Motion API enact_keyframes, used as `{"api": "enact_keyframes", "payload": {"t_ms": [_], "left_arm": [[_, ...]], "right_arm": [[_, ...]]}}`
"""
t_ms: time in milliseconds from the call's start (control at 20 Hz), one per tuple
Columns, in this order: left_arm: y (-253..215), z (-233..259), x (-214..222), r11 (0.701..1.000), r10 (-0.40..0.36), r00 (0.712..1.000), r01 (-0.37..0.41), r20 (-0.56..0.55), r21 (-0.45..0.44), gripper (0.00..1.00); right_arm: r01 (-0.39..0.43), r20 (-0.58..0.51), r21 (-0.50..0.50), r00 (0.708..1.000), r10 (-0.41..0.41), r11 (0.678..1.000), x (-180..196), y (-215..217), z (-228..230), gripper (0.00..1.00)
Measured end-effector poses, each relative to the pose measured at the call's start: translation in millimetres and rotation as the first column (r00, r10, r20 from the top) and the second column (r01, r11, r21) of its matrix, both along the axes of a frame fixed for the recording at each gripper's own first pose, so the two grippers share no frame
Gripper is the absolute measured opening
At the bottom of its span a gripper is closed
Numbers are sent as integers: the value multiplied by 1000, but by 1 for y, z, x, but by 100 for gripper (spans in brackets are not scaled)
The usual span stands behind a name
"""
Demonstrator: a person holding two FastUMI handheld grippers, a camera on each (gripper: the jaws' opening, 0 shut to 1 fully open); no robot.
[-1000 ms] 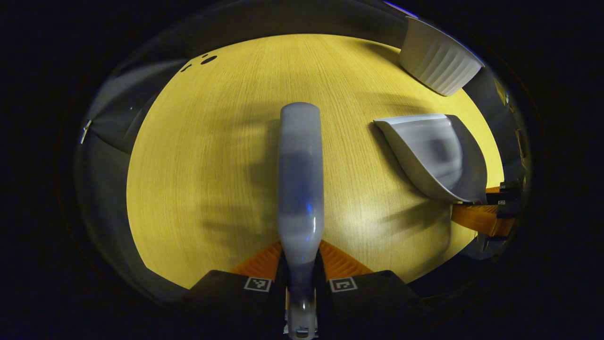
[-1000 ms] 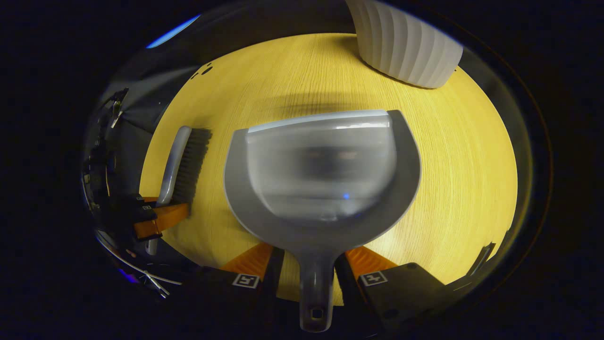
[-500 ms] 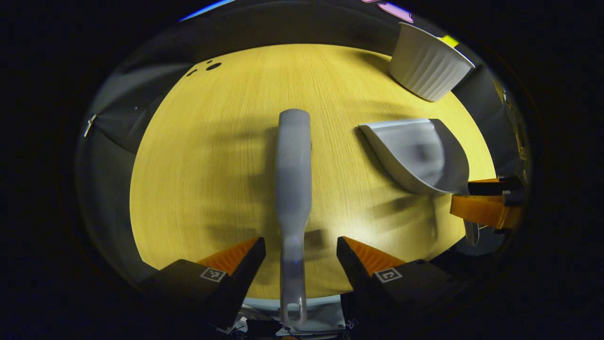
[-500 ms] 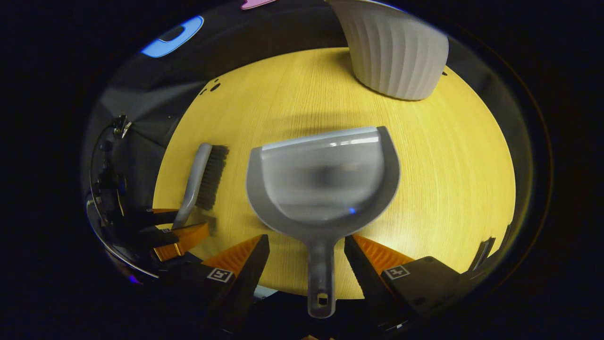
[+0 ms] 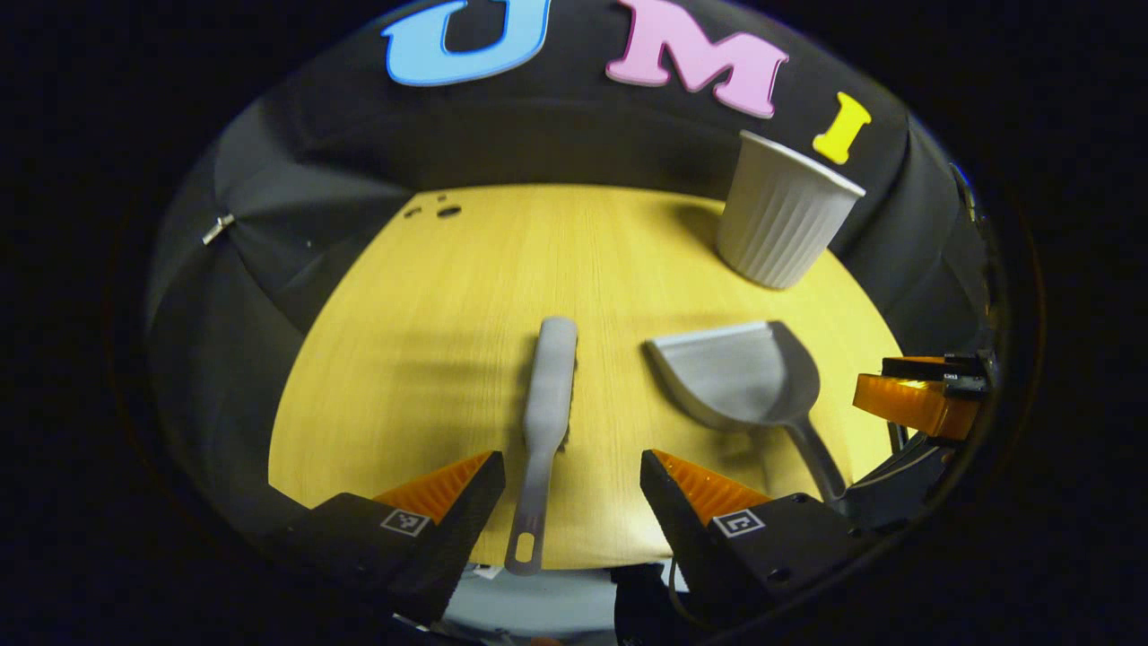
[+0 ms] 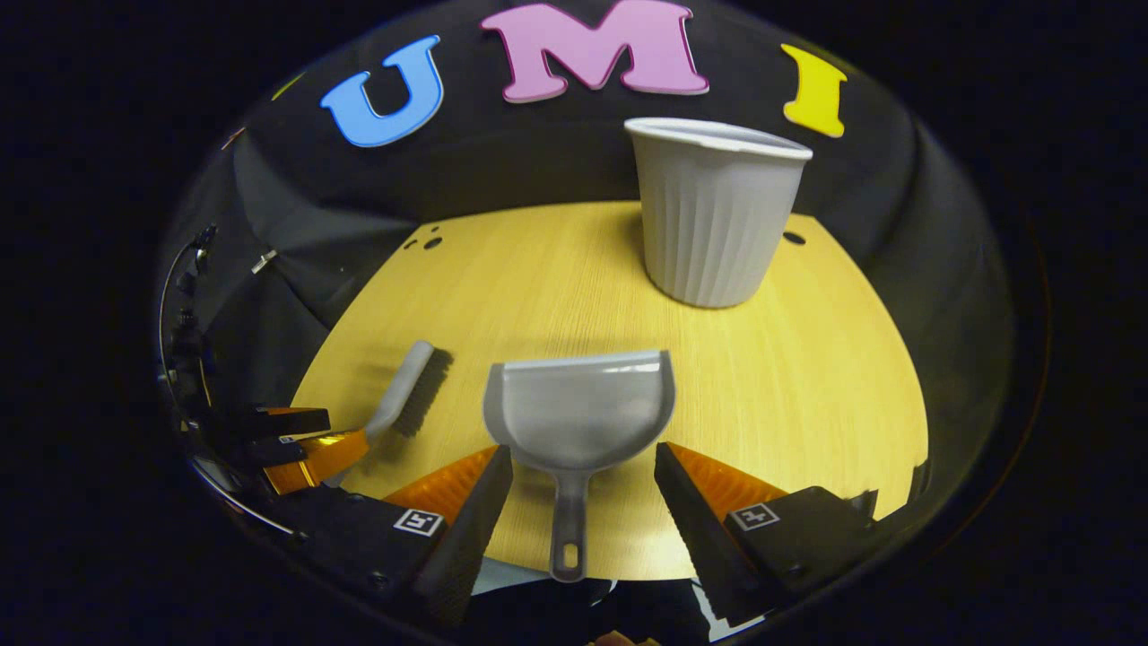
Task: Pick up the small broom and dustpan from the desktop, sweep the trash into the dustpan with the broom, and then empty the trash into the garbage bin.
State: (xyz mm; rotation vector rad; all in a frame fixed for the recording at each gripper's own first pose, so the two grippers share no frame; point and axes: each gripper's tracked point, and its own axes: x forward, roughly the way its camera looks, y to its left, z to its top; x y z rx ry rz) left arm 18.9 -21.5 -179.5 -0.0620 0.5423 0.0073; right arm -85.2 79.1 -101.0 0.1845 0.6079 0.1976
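Broom between parted left gripper fingers — untouched.

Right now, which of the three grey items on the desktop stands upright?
The ribbed garbage bin, upright at the back; the broom and dustpan lie flat.

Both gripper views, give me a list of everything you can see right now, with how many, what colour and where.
Broom: one, grey, lying on the desktop left of the dustpan, handle toward the near edge, between the left gripper's open fingers, untouched.
Dustpan: one, grey, flat on the desktop, mouth toward the bin, handle between the right gripper's open fingers, untouched.
Garbage bin: one, white, ribbed, upright at the far side of the desktop.
Desktop: one, yellow wood grain, with small dark holes near its far edge.
Trash: none that I can make out on the desktop.
Left gripper: one, open, at the near edge.
Right gripper: one, open, at the near edge.
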Motion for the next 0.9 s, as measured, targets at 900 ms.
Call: {"api": "enact_keyframes", "payload": {"t_ms": [900], "left_arm": [[-38, 154, -126, 996, 74, 791, -89, 607, -5, 98]], "right_arm": [[74, 511, -64, 859, -31, 995, -56, -6, 120, 98]]}}
